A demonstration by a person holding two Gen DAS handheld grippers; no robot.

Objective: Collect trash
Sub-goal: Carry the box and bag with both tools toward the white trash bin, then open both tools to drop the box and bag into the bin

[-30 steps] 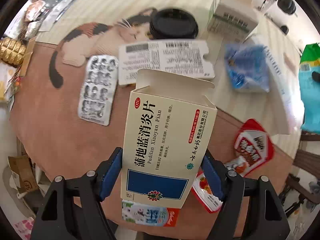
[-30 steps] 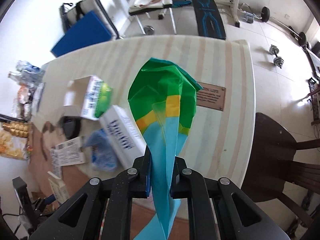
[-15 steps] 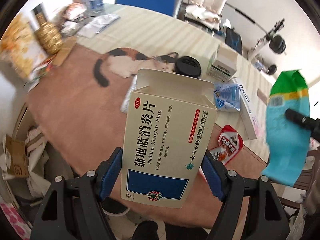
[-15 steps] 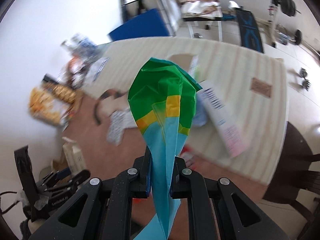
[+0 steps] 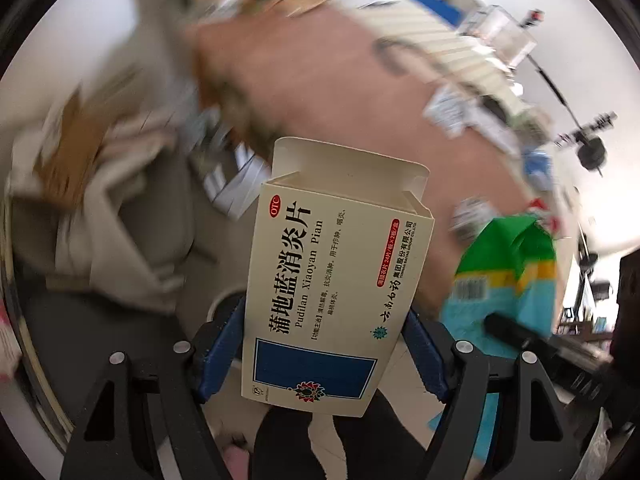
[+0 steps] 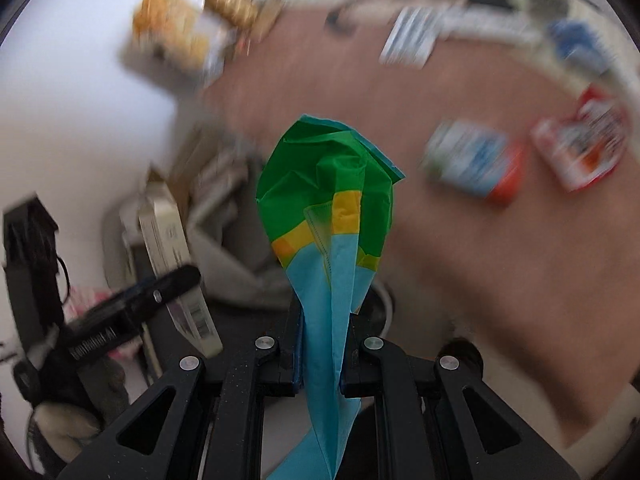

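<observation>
My left gripper (image 5: 324,344) is shut on a cream medicine box (image 5: 332,280) with Chinese print and an open top flap, held off the table's edge over the floor. My right gripper (image 6: 322,344) is shut on a crumpled green, yellow and light-blue wrapper (image 6: 328,216). That wrapper also shows at the right of the left wrist view (image 5: 508,280). The box and left gripper show at the left of the right wrist view (image 6: 168,248). Both views are motion-blurred.
The brown table (image 6: 460,240) still holds a red snack packet (image 6: 580,148), a blue-and-red packet (image 6: 476,164) and a foil blister sheet (image 6: 408,40). Below the table's left edge lies a heap of cardboard and paper (image 5: 100,184). Snack bags (image 6: 172,36) stand at the far corner.
Both grippers have swung left and down, away from the tabletop toward the cardboard heap beside the table, each still holding its item. The two grippers have come closer together.
</observation>
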